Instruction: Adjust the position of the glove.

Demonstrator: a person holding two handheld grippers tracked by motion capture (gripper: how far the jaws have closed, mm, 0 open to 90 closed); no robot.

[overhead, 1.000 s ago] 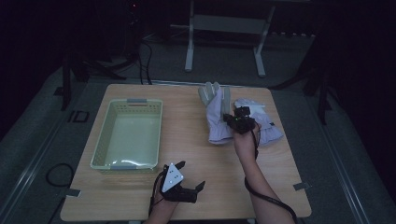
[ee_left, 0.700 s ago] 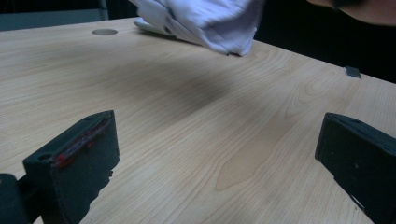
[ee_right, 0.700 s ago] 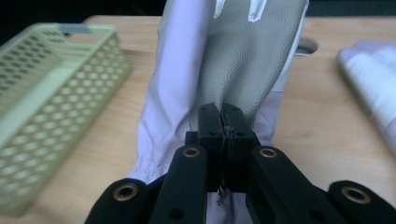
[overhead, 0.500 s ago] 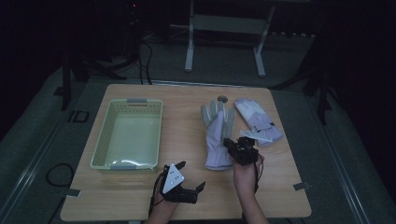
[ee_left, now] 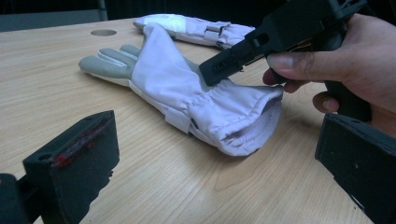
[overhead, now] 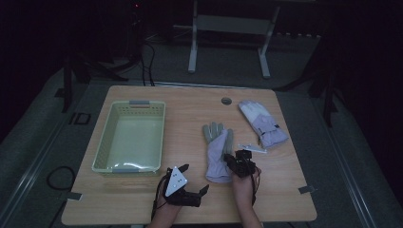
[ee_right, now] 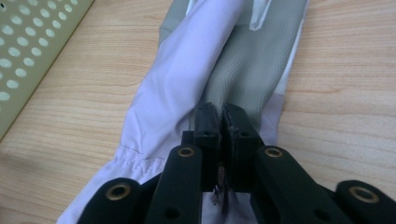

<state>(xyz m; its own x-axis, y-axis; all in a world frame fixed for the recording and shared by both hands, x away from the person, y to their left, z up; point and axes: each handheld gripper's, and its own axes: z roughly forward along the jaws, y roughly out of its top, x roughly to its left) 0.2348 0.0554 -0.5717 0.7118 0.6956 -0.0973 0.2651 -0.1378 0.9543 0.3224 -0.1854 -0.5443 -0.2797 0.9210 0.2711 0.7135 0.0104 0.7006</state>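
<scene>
On the near half of the table (overhead: 190, 114), the right claw (overhead: 236, 162) is clenching the cuff of the nearer glove (overhead: 217, 151), which is lying flat with its fingers pointing far. Looking along that claw, the right gripper view is showing its jaws pressed together on the lavender fabric (ee_right: 187, 79), a detail too small to read in the high view. Viewed from the left claw (ee_left: 215, 154), the jaws are standing wide apart and released, with the person's right hand (ee_left: 345, 70) beside the glove's open cuff (ee_left: 243, 130). Toward the far right, the second glove (overhead: 263, 123) is lying apart, while a green basket (overhead: 102, 147) is sitting at left. Compared with a second ago, the held glove has been dragged nearward, away from its partner.
</scene>
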